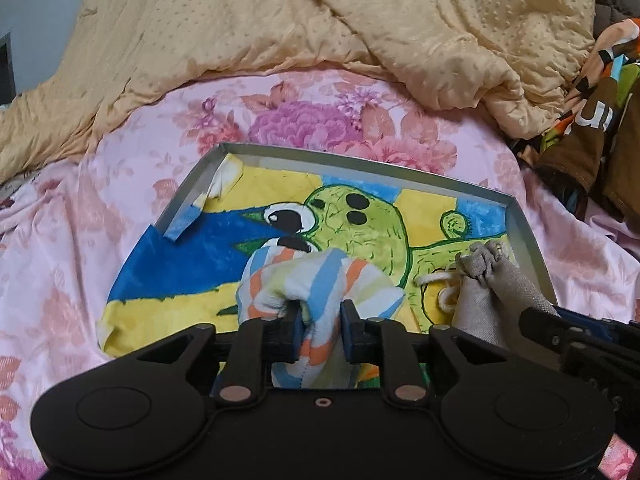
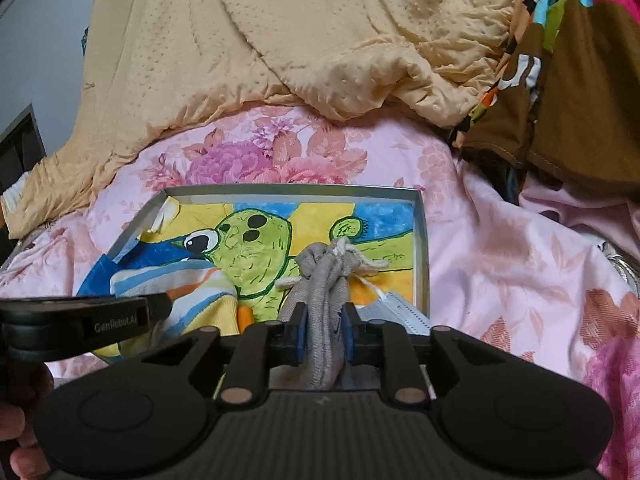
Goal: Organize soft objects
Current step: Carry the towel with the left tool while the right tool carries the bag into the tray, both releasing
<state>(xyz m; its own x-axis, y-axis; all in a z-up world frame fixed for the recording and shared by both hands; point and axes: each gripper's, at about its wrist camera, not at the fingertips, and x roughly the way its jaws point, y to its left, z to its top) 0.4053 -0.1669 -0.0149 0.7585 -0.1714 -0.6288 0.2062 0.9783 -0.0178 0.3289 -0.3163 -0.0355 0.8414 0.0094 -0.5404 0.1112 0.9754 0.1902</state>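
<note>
A grey metal tray (image 1: 524, 232) lies on the bed, lined with a cloth painted with a green cartoon figure (image 1: 360, 224). My left gripper (image 1: 320, 332) is shut on a striped pastel cloth (image 1: 320, 280) and holds it over the tray's near left part. My right gripper (image 2: 323, 332) is shut on a grey drawstring pouch (image 2: 326, 272) with a white cord, over the tray's near right part. The pouch also shows in the left wrist view (image 1: 492, 284). The striped cloth shows in the right wrist view (image 2: 192, 284). The tray shows in the right wrist view (image 2: 420, 240).
A pink flowered bedsheet (image 1: 120, 200) covers the bed. A rumpled beige quilt (image 1: 320, 20) lies behind the tray. A brown patterned garment (image 2: 568, 100) is piled at the right. A white face mask (image 2: 396, 312) lies at the tray's near right corner.
</note>
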